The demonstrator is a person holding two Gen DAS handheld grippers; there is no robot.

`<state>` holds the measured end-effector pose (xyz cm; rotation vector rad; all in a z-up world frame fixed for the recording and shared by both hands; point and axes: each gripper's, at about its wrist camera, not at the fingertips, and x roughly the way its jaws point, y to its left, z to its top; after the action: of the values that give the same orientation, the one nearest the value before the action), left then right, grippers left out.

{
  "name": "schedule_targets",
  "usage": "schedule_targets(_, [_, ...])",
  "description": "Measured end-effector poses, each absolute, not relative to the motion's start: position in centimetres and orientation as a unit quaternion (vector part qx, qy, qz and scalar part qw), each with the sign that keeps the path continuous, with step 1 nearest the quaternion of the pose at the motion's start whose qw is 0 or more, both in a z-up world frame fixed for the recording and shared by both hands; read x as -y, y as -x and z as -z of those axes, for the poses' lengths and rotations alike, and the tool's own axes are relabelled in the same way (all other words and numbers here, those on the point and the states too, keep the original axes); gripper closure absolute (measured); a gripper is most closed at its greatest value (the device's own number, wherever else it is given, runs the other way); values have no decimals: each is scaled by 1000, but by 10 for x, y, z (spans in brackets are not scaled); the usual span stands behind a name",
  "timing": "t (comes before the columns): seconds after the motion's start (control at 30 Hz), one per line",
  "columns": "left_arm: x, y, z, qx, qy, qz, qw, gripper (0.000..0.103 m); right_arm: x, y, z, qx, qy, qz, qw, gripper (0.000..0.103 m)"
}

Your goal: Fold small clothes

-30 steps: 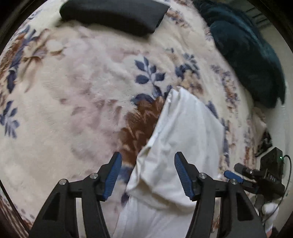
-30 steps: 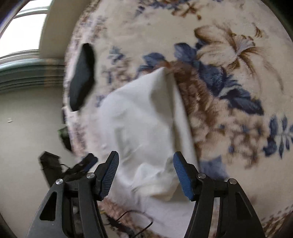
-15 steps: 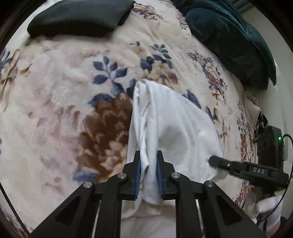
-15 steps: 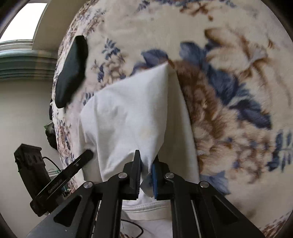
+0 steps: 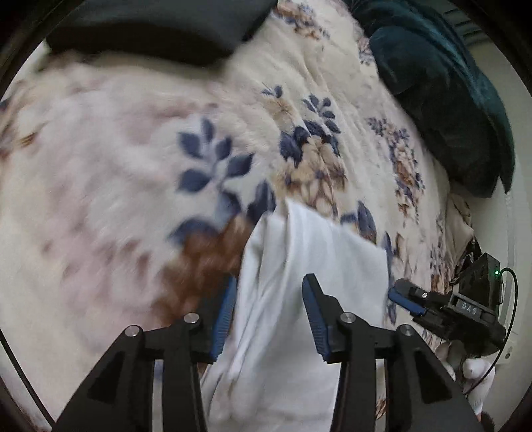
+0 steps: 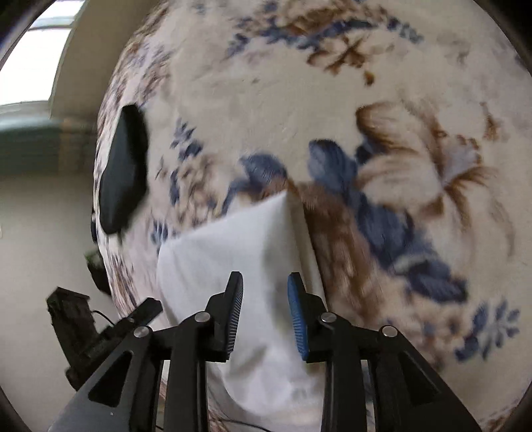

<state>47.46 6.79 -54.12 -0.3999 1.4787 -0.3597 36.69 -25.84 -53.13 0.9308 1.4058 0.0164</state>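
Observation:
A white garment (image 5: 299,266) lies folded over on the floral blanket (image 5: 116,182); it also shows in the right wrist view (image 6: 239,246). My left gripper (image 5: 269,299) is open, its blue pads either side of the cloth's near edge, gripping nothing. My right gripper (image 6: 264,295) is partly open above the cloth's near edge, gripping nothing. The right gripper also shows at the right of the left wrist view (image 5: 405,299), and the left gripper at the lower left of the right wrist view (image 6: 146,309).
A black folded garment (image 5: 149,30) lies at the far side of the blanket, seen also in the right wrist view (image 6: 123,169). A dark teal plush blanket (image 5: 449,99) sits at the far right. The bed edge and a wall (image 6: 40,249) are left.
Both grippers closed on the white garment's near edge half a second ago and have now opened, letting it go. The cloth lies folded on the blanket.

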Motion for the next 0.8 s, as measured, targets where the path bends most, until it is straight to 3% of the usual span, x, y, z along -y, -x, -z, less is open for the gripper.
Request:
schedule_targets(0.17, [-40,-503,560,-663,123,163,720,64,260,-389,559,-632,-434,-13,642,74])
schedule_targets(0.27, [-49,-509,574,-675,122,157,711,62,258,-391,562,-648,-373,25,664,74])
schedule_targets(0.4, [-56,-502,553,-671,111,146,718,64,266,-382,564,-658,-379,27,650,73])
schedule_targets(0.47, [-61,-482,529,-660,105,145,730,64,264,-370,544,-652,-362,20,666,67])
schedule_targets(0.53, [-65,-460,513,-649,118,155,736,64,258,-354,525,-641,-355,11,681,55])
schedule_targets(0.63, [-62,-430,515,-658,94,152,731,64,237,-322,509,-644,-348,-5,681,54])
schedule_targets(0.7, [-57,-415,536,-680,43,122,722,64,224,-302,507,-659,-337,-7,672,54])
schedule_targets(0.8, [-76,-393,569,-710,53,106,694,61,201,-277,526,-698,-289,6,655,54])
